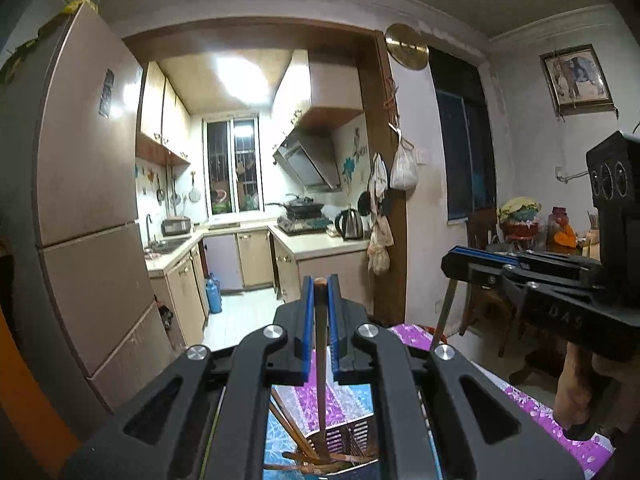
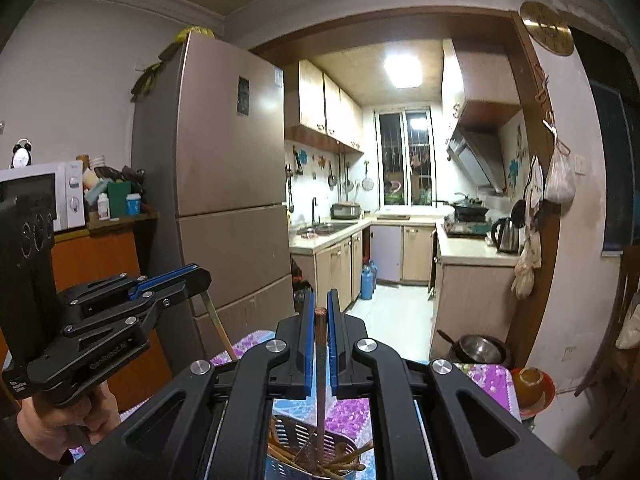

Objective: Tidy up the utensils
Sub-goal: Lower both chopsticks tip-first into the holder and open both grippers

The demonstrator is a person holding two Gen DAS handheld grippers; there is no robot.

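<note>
Chopsticks are held one to each gripper: the left gripper (image 1: 320,292) pinches a single brown chopstick (image 1: 321,360) between its blue pads, and the right gripper (image 2: 320,308) pinches another chopstick (image 2: 321,376) the same way. Both sticks stand nearly upright, with their top ends showing between the fingertips and their lower ends reaching down into the perforated metal basket (image 2: 344,440) below. More chopsticks (image 2: 348,458) lie loose and crossed inside that basket; their number cannot be counted, since the grippers hide most of it. The basket stands on a table (image 2: 484,384) covered with a purple and blue flowered cloth.

The left wrist view shows the right gripper from the side, a hand (image 1: 580,392) around its handle, and a stick hanging from its jaws. The right wrist view shows the left gripper the same way, held by the other hand (image 2: 60,420). Only the right wrist view shows a microwave (image 2: 44,194) on an orange cabinet, a steel bowl (image 2: 480,350) and a brown bowl (image 2: 532,386). Only the left wrist view shows a framed picture (image 1: 576,78). Both views show a tall fridge (image 2: 224,168) and a kettle (image 2: 506,236) in the kitchen.
</note>
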